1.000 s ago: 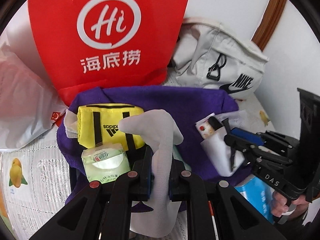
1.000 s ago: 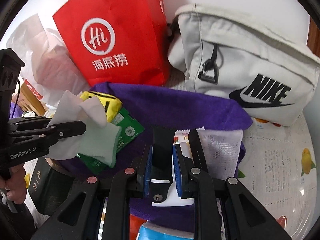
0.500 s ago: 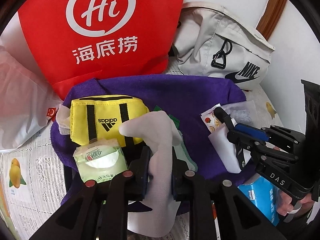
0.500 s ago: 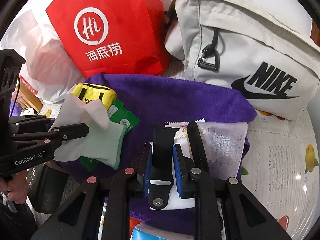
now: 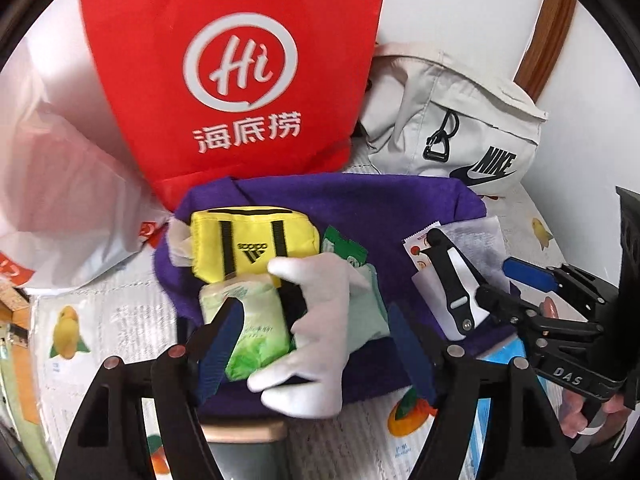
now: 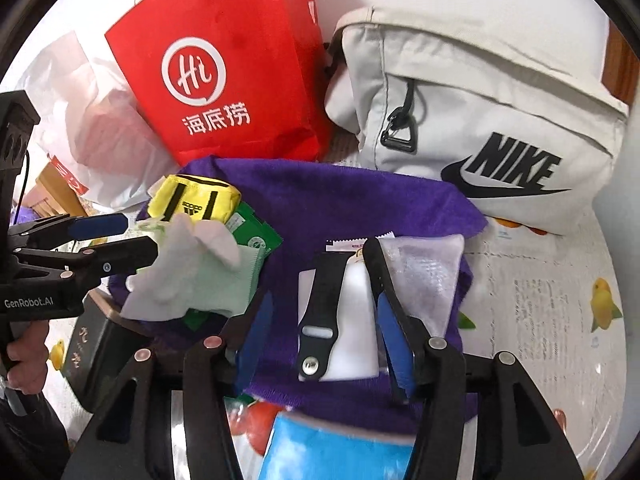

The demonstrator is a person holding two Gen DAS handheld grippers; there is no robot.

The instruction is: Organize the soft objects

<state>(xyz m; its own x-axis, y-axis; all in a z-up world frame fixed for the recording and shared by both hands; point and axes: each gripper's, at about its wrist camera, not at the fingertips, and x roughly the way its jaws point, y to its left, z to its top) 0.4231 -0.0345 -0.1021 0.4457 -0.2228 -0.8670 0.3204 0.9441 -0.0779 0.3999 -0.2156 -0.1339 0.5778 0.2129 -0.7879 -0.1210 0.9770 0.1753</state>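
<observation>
Two grippers over a purple towel (image 5: 360,208), jaws of both just opened. Left gripper (image 5: 316,340): spread, white glove (image 5: 316,320) loose between its fingers, lying on the towel beside a tissue pack (image 5: 252,332) and yellow pouch (image 5: 248,240). Right gripper (image 6: 324,340): spread around a black strap (image 6: 320,312) on a white card (image 6: 356,320), pads clear.
</observation>
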